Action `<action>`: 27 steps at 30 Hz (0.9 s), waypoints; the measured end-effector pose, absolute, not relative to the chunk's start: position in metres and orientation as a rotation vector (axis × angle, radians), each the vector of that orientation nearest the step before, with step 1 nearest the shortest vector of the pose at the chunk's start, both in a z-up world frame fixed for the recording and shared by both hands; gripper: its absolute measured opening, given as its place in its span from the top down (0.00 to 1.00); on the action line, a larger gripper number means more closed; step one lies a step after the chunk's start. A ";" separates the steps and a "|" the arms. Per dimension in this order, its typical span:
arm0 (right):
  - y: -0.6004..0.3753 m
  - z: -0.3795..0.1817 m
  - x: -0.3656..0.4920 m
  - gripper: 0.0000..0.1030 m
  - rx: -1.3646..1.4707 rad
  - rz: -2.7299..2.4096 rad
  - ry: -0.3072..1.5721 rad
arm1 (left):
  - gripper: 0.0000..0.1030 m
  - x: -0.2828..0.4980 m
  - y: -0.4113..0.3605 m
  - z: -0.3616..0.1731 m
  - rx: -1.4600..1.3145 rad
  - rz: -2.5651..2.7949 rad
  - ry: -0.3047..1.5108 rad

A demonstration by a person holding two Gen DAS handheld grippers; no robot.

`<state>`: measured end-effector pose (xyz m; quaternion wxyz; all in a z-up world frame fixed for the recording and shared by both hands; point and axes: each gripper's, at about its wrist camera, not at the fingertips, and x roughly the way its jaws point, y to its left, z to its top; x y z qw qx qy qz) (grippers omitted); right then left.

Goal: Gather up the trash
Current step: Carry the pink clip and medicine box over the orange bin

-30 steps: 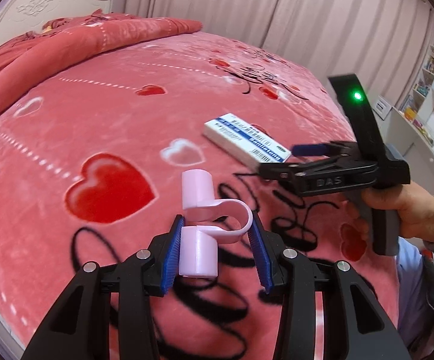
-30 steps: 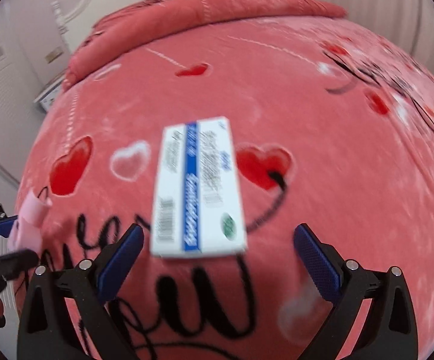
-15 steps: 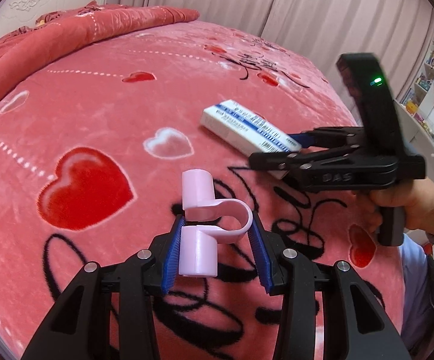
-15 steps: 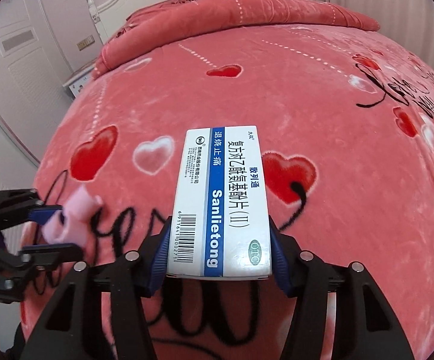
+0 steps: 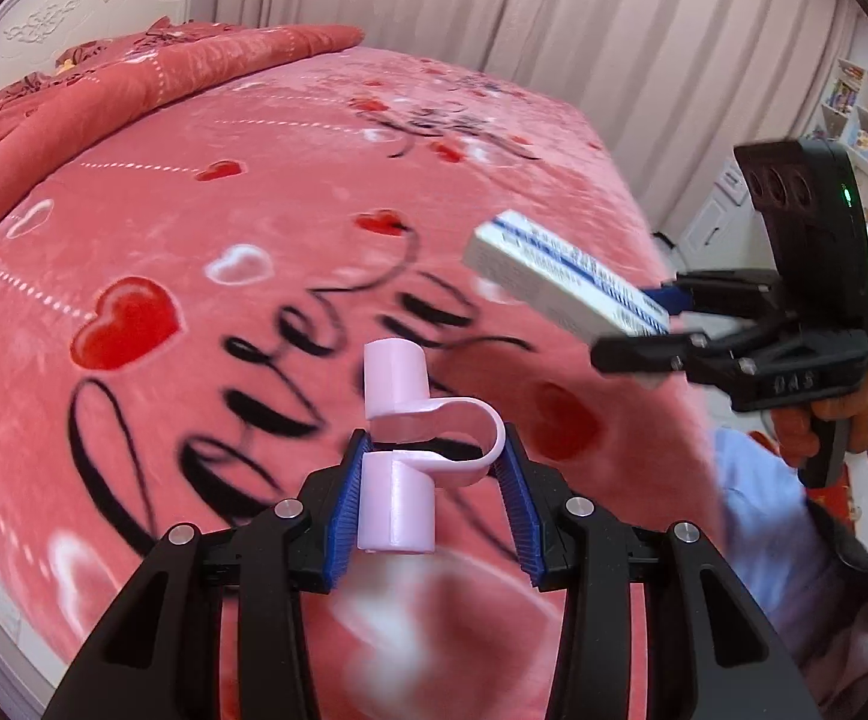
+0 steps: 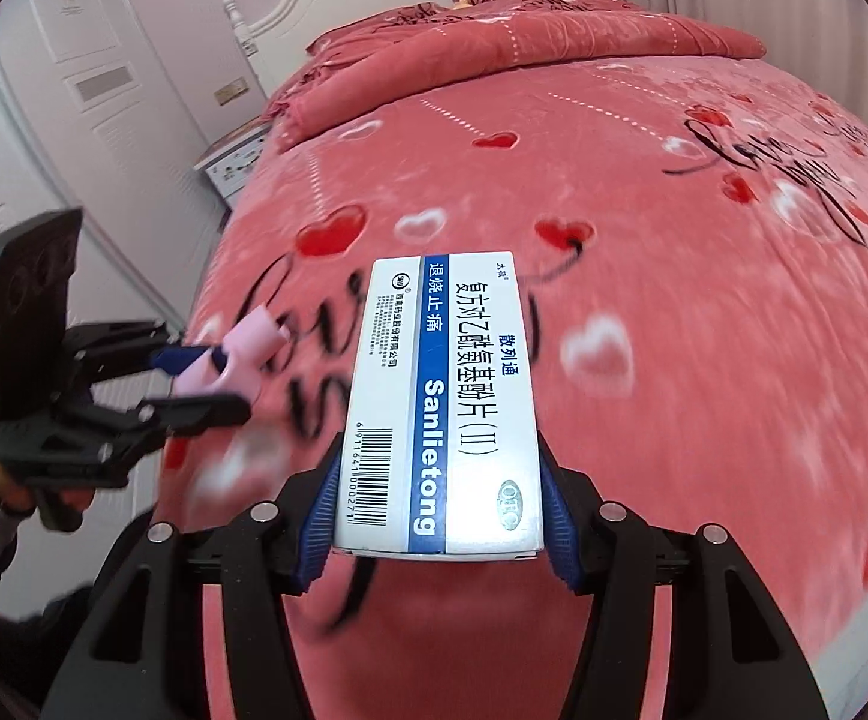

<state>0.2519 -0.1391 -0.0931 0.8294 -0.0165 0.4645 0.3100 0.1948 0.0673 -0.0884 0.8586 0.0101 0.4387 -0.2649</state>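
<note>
Trash, two pieces, both lifted clear of the bed.

1. Bed: pink heart-print blanket, no litter left in view. Headboard and folded quilt at the far end; curtains along one side, a door and nightstand along the other. Foot edge lies near both grippers.

2. Box: white and blue medicine carton. Right gripper has its jaws clamped on the long sides near the barcode end; most of the length sticks out forward, unsupported.

3. Clip: pink plastic, bent in a loop. Left gripper has its jaws narrow, pressing one tube end and the curve of the loop.

Risks: the carton could pivot or slide out if swung fast, because its weight sits ahead of the pads. The clip is springy and rounded, so it may pop free if squeezed harder. The grippers hang near each other and could knock together.

Room: open air above the blanket; floor space beyond the foot edge. No bin in view.
</note>
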 end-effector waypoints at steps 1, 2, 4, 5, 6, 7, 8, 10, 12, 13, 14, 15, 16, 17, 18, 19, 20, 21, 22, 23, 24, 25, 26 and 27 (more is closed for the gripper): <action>-0.148 -0.088 0.237 0.45 -0.026 0.656 0.981 | 0.57 0.186 0.062 -0.085 0.021 -0.566 0.918; -0.157 -0.084 0.223 0.45 -0.016 0.657 0.980 | 0.57 0.177 0.055 -0.082 0.021 -0.575 0.917; -0.176 -0.076 0.196 0.44 -0.001 0.647 0.974 | 0.57 0.158 0.039 -0.076 0.028 -0.598 0.914; -0.185 -0.072 0.183 0.44 0.008 0.639 0.967 | 0.57 0.151 0.031 -0.073 0.032 -0.610 0.916; -0.196 -0.068 0.171 0.45 0.018 0.630 0.958 | 0.57 0.143 0.019 -0.069 0.043 -0.622 0.912; -0.207 -0.064 0.159 0.45 0.029 0.618 0.948 | 0.57 0.136 0.011 -0.066 0.053 -0.636 0.908; -0.218 -0.060 0.147 0.45 0.043 0.605 0.938 | 0.57 0.130 0.001 -0.063 0.064 -0.652 0.904; -0.243 -0.053 0.126 0.44 0.071 0.572 0.917 | 0.57 0.117 -0.022 -0.056 0.089 -0.688 0.890; -0.269 -0.048 0.105 0.44 0.103 0.533 0.897 | 0.57 0.104 -0.048 -0.050 0.120 -0.730 0.871; -0.282 -0.046 0.095 0.44 0.116 0.513 0.889 | 0.57 0.101 -0.059 -0.047 0.133 -0.749 0.864; -0.295 -0.045 0.085 0.44 0.125 0.492 0.879 | 0.57 0.097 -0.070 -0.045 0.145 -0.770 0.859; -0.308 -0.043 0.076 0.44 0.136 0.470 0.870 | 0.57 0.094 -0.085 -0.043 0.162 -0.796 0.852; -0.322 -0.042 0.067 0.44 0.153 0.448 0.862 | 0.57 0.091 -0.098 -0.041 0.178 -0.818 0.847; -0.336 -0.040 0.058 0.44 0.169 0.425 0.853 | 0.57 0.087 -0.111 -0.039 0.195 -0.842 0.842; -0.350 -0.039 0.048 0.44 0.181 0.399 0.843 | 0.57 0.084 -0.128 -0.038 0.215 -0.873 0.837; -0.365 -0.039 0.039 0.44 0.192 0.373 0.835 | 0.57 0.082 -0.143 -0.037 0.236 -0.898 0.831; -0.379 -0.038 0.030 0.44 0.205 0.347 0.828 | 0.57 0.079 -0.154 -0.037 0.250 -0.915 0.827; -0.394 -0.039 0.021 0.44 0.218 0.319 0.822 | 0.57 0.076 -0.170 -0.037 0.268 -0.948 0.824; -0.408 -0.039 0.012 0.44 0.230 0.289 0.815 | 0.57 0.074 -0.184 -0.036 0.282 -0.971 0.819; -0.423 -0.039 0.004 0.44 0.242 0.260 0.810 | 0.57 0.071 -0.202 -0.036 0.304 -1.004 0.813; -0.438 -0.040 -0.004 0.44 0.256 0.233 0.806 | 0.57 0.069 -0.214 -0.036 0.316 -1.024 0.810; -0.452 -0.040 -0.013 0.44 0.269 0.204 0.799 | 0.57 0.068 -0.227 -0.036 0.332 -1.047 0.808; -0.467 -0.040 -0.021 0.44 0.281 0.175 0.791 | 0.57 0.065 -0.245 -0.036 0.353 -1.077 0.802; -0.481 -0.041 -0.030 0.44 0.293 0.146 0.784 | 0.57 0.064 -0.255 -0.037 0.364 -1.098 0.800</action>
